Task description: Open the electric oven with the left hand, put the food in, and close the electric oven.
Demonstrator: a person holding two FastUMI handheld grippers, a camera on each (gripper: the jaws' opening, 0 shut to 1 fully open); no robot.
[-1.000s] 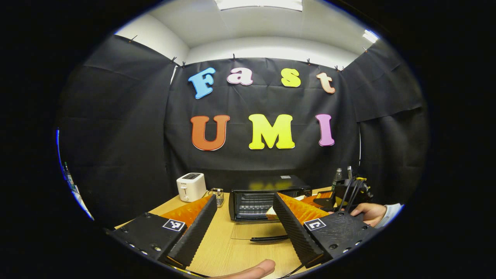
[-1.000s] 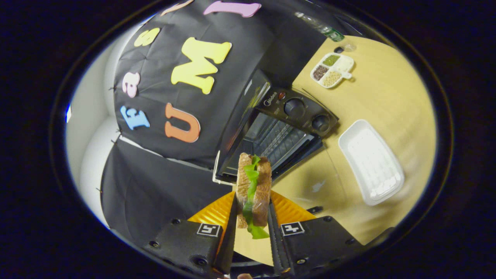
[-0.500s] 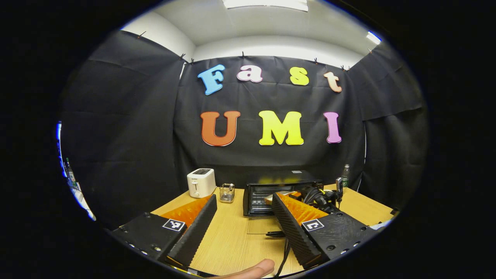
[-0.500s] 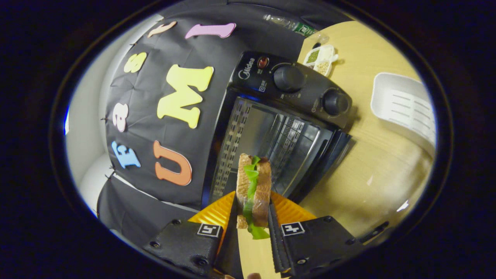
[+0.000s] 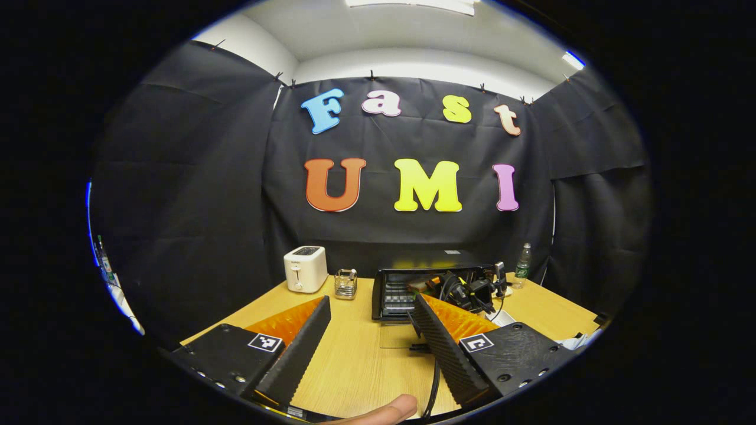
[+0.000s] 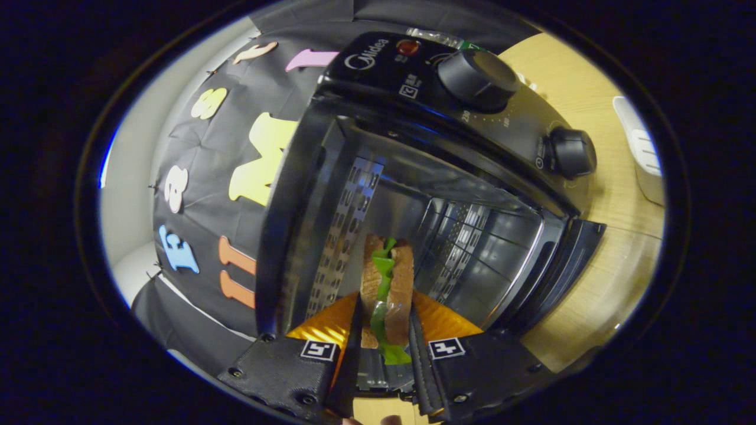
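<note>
Table [image 5: 354, 366]: pale wood-grain top, smooth, slight sheen. Oven [image 6: 378, 77]: glossy black casing, matt black plastic knobs [image 6: 477, 79]; inside, shiny perforated metal wall and wire rack (reflective). Sandwich [image 6: 387, 289]: rough brown bread, glossy green lettuce. Right gripper [image 6: 384, 354]: matt black textured plastic body, ridged orange plastic behind the fingers. Left gripper [image 5: 369, 345]: same matt black, ribbed finger faces. Toaster [image 5: 305, 268]: smooth white plastic. Tray [image 6: 644, 159]: white, smooth, looks plastic. Wall: matt black cloth.

The light wooden surface [image 5: 354, 366] carries a white toaster [image 5: 305, 268], a small glass jar [image 5: 345, 284], the open black electric oven [image 5: 413, 283] and a bottle [image 5: 521, 267]
</note>
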